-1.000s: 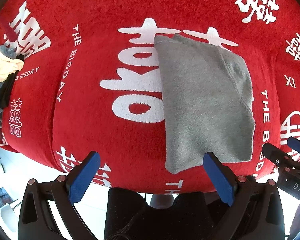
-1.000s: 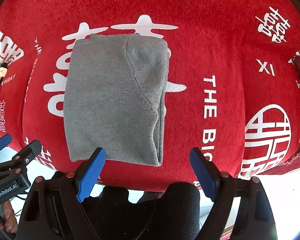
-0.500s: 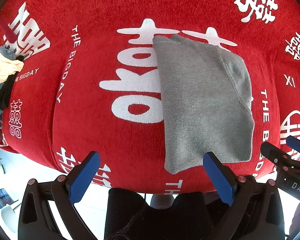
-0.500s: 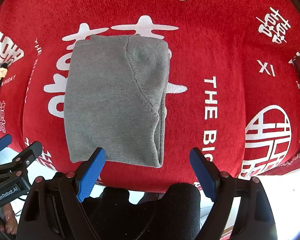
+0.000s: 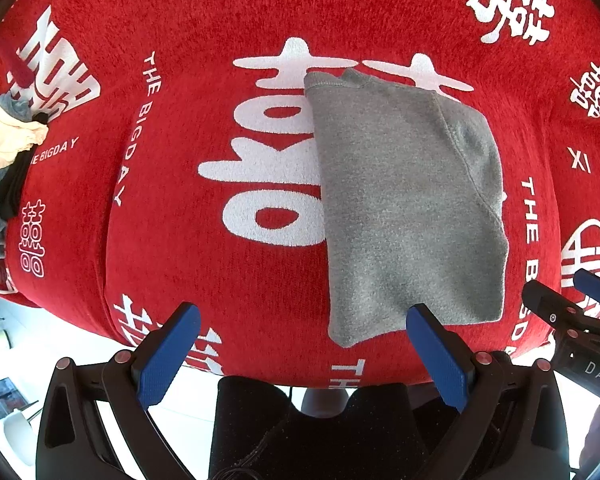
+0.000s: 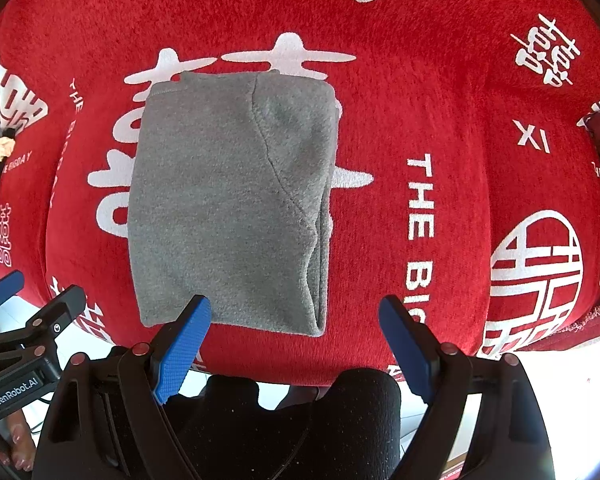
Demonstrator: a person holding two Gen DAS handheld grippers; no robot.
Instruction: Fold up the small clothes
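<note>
The folded grey fleece garment (image 6: 228,200) is lying flat near the front edge of the red plush cloth with white lettering (image 6: 440,100), which is covering the work surface; both claws are hanging above that edge with jaws spread wide and nothing between them, the left gripper (image 5: 302,344) just left of the garment's near corner, the right gripper (image 6: 296,340) over its near hem. Judging from this, the risk is a shallow pinch; the thick layers are sitting loosely on one another, so catching only the top layer is likely to drag the fold open, and the plush cloth beneath is liable to get caught in a bite that goes too low. At the far left a heap of pale peach, black and grey clothes (image 5: 4,148) is waiting; beyond the front edge a bright white floor (image 5: 40,332) is showing.
</note>
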